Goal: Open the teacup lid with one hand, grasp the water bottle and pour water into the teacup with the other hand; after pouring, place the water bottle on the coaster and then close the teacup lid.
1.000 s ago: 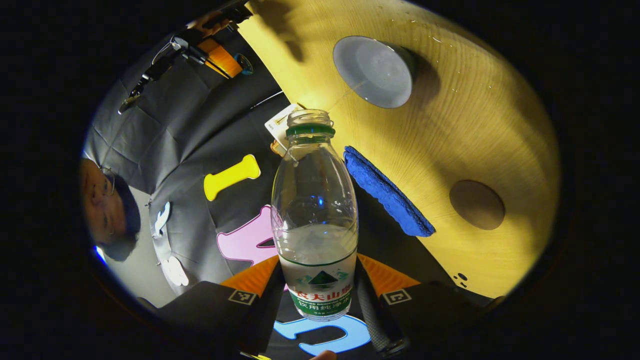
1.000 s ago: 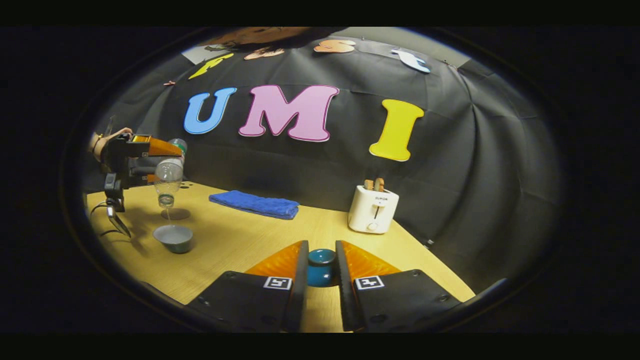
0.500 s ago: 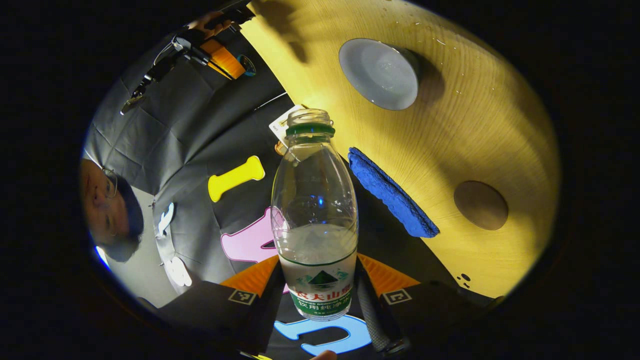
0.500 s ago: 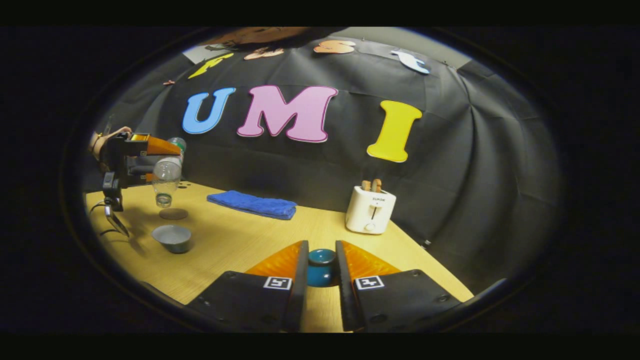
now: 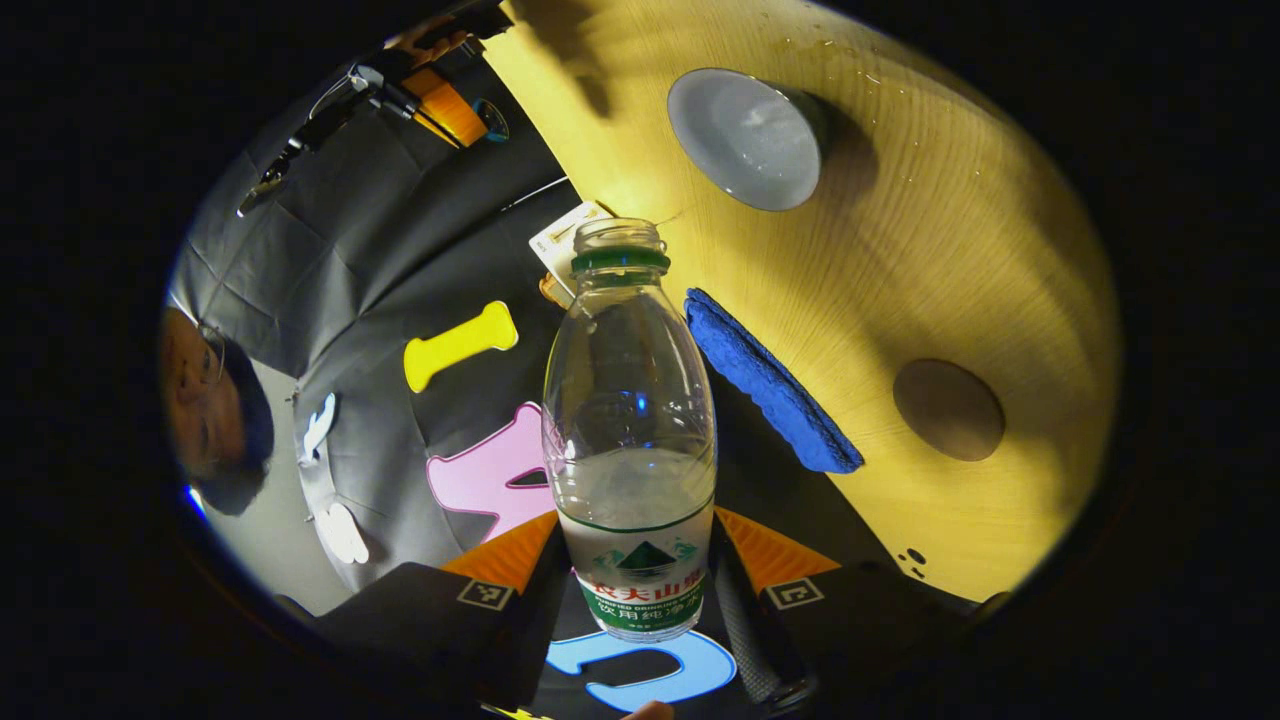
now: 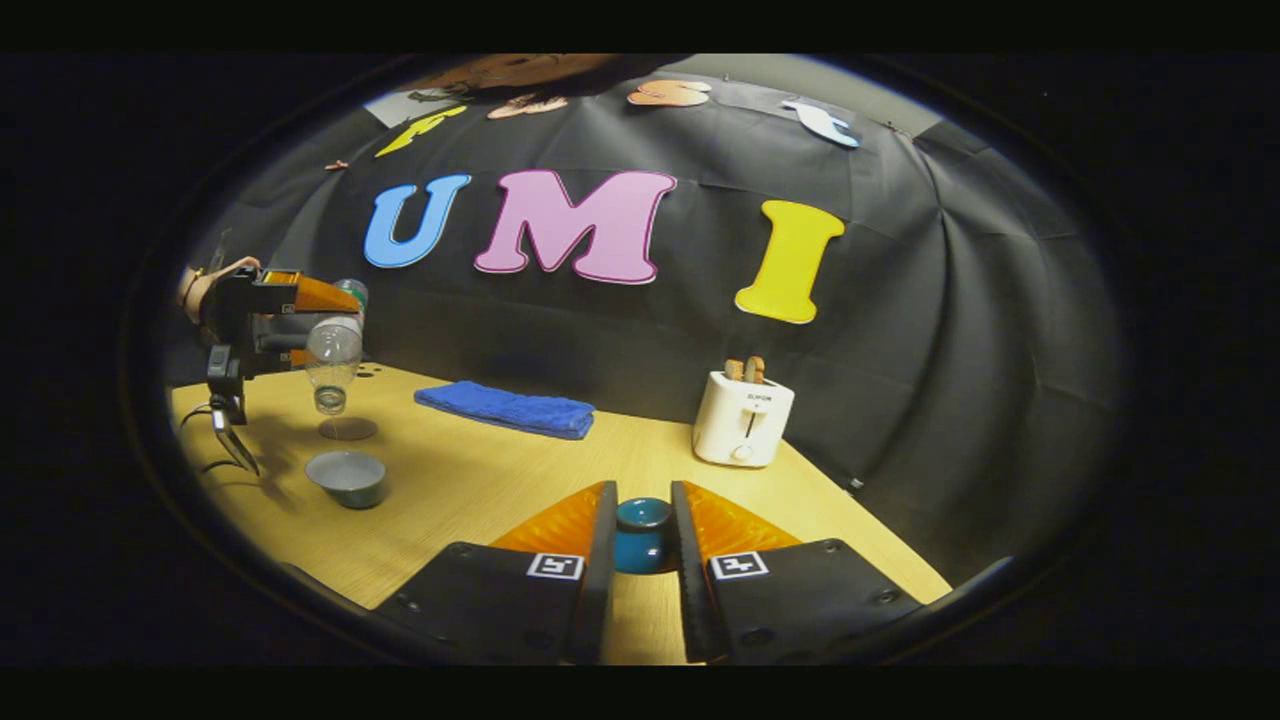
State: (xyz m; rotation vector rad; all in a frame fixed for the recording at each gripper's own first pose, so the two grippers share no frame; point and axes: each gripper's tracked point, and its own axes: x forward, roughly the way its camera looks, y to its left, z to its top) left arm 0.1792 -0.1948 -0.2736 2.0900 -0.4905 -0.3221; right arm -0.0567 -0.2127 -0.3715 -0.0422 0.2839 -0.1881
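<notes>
in the left gripper view the left gripper (image 5: 640, 590) sits at the bottom centre of the frame, its two fingers clamped on the labelled lower body of the water bottle (image 5: 630, 440), which has no cap and holds water in its lower part. the bottle's open mouth reaches toward the frame's centre top, with the wooden table (image 5: 960, 250) tilted across the right half. the open teacup (image 5: 745, 138), a grey bowl-shaped cup, lies at the upper centre; the round brown coaster (image 5: 948, 409) lies at the right, well apart from the cup, and a folded blue towel (image 5: 770, 385) runs between bottle and coaster at mid frame. in the right gripper view the right gripper (image 6: 640, 560) at the bottom centre is closed on the blue teacup lid (image 6: 642, 535), both fingers pressing its sides. at the left of that frame the bottle hangs mouth-down above the table, over the coaster and just beyond the teacup. a white toaster (image 6: 743, 418) stands right of centre, with the towel to its left.
</notes>
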